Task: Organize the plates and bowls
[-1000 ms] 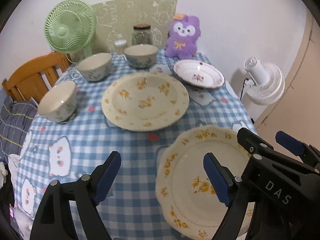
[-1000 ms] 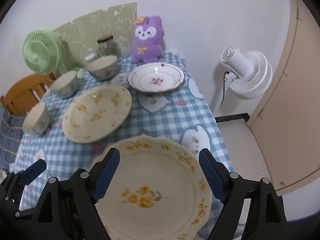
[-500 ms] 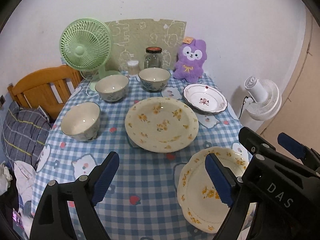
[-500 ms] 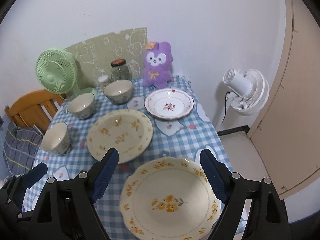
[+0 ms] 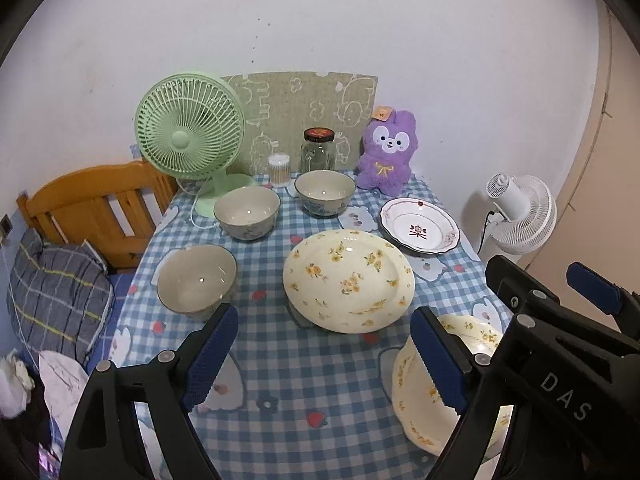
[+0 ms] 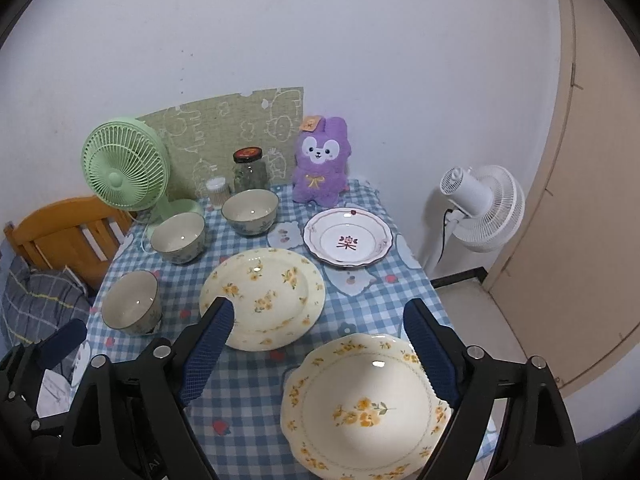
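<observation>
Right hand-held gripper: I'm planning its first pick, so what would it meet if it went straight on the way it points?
Probably the scalloped plate below its open jaws, though depth is unclear; the right hand-held gripper holds nothing.

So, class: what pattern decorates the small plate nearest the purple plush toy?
White small plate with a dark red floral centre and thin reddish rim line; right wrist view.

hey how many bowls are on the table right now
3, all on the table's left side: one nearest the camera, one in front of the green fan, one before the glass jar. None look hidden.
</observation>
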The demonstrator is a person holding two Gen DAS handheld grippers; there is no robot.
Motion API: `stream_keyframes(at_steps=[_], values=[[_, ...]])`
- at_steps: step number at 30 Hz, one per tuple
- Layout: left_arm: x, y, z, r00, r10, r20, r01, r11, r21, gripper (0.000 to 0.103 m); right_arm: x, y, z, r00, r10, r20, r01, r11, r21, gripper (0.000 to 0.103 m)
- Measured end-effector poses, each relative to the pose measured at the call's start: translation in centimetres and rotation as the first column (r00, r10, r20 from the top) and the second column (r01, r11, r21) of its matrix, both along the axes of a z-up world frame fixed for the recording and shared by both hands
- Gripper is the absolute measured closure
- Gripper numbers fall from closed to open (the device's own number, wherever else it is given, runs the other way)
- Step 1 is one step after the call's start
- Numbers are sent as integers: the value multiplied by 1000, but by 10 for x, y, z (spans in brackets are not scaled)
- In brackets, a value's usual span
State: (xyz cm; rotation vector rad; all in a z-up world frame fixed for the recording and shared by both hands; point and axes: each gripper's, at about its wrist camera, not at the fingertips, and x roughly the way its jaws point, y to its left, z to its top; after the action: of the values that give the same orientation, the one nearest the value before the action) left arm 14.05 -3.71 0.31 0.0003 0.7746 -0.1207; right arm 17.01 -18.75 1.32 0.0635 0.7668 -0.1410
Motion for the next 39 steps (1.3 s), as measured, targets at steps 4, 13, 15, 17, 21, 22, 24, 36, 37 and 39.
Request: stream_keyframes(at_steps=[4,13,15,17,21,22,24,36,37,39], values=[[6,11,4,1000,-24,1,24,1000,-8,14,2,10,3,1000,-18,3,18,999,36,13],[23,20,6,999,-45,-27,44,998,-45,14,14,17,6,1000,-13,7,13,998,58,13],[27,19,5,999,-39,-27,38,998,-40,14,20,17,4,1000,0,5,0,999,48,13],[33,16,3,999,-28,-28,27,999,-29,14,29,15,1,1000,21,-3,-21,999,49,13],[46,14,0,999,-1,-36,0,1000,-24,14,46,11,-5,999,41,-19,-40,997,64,13],[50,12,-2,999,6,-35,-6,1000,-21,14,51,10,-6,999,45,-22,-44,997,65,13],[56,9,-4,999,19,-36,-19,1000,-11,14,62,7,-11,998,57,-33,-55,997,61,13],[101,-3,-28,996,69,-64,-69,998,-2,15,115,-4,-39,992,106,-67,-101,992,76,13],[105,-3,-30,995,70,-66,-70,998,-1,15,119,-5,-42,992,108,-69,-103,992,75,13],[113,-5,-36,995,74,-67,-74,997,1,15,128,-6,-48,991,112,-74,-107,992,71,13]])
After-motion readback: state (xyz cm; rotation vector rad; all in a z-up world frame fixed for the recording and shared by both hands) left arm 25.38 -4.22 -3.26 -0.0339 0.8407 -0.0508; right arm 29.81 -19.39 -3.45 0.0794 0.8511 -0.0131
